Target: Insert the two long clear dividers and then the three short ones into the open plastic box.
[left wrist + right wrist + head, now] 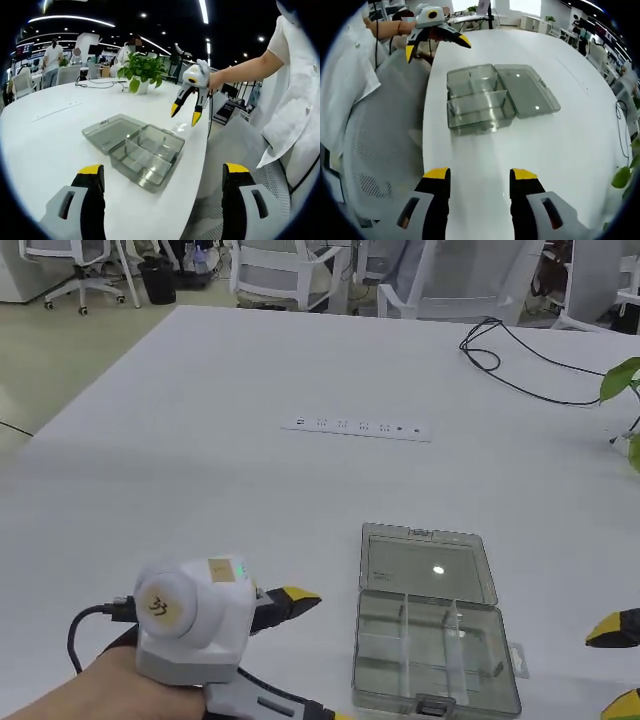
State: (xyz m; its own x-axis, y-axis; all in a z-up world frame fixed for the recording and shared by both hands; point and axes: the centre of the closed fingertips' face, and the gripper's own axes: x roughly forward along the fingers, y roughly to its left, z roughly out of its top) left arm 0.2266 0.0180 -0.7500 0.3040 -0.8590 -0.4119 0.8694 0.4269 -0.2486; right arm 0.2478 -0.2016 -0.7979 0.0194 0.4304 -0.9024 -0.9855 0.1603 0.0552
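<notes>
A: Since both grippers hang empty, where's the box?
B: The plastic box [385, 698] sits open on the white table [200, 470], near its front edge, with the lid [425, 562] laid flat behind the tray. The left gripper [162, 169] has its jaws spread wide with nothing between them. The right gripper [480, 174] has its jaws parted too, nothing held. There's one on either side of the box, both apart from it.
A: Dividers?
B: Clear dividers [455, 625] stand upright inside the tray. In the head view I count two long ones running front to back. For the short cross pieces, the right gripper view suggests at least one, but I can't count them, clear on clear.
A: Any loose ones?
B: One small clear piece [518, 660] lies just beside the box's right edge. Can't tell what it is.
A: Handling?
B: My guess is thin stiff plastic, very light and slick, could crack if squeezed hard. Pinch the top edge near the middle, across the thin face, so the ends drop into the wall slots. The box is light too and likely slides, so steady it at a side wall.
A: Counts?
B: One box, one lid, two grippers, one power strip [357, 427] farther back.
</notes>
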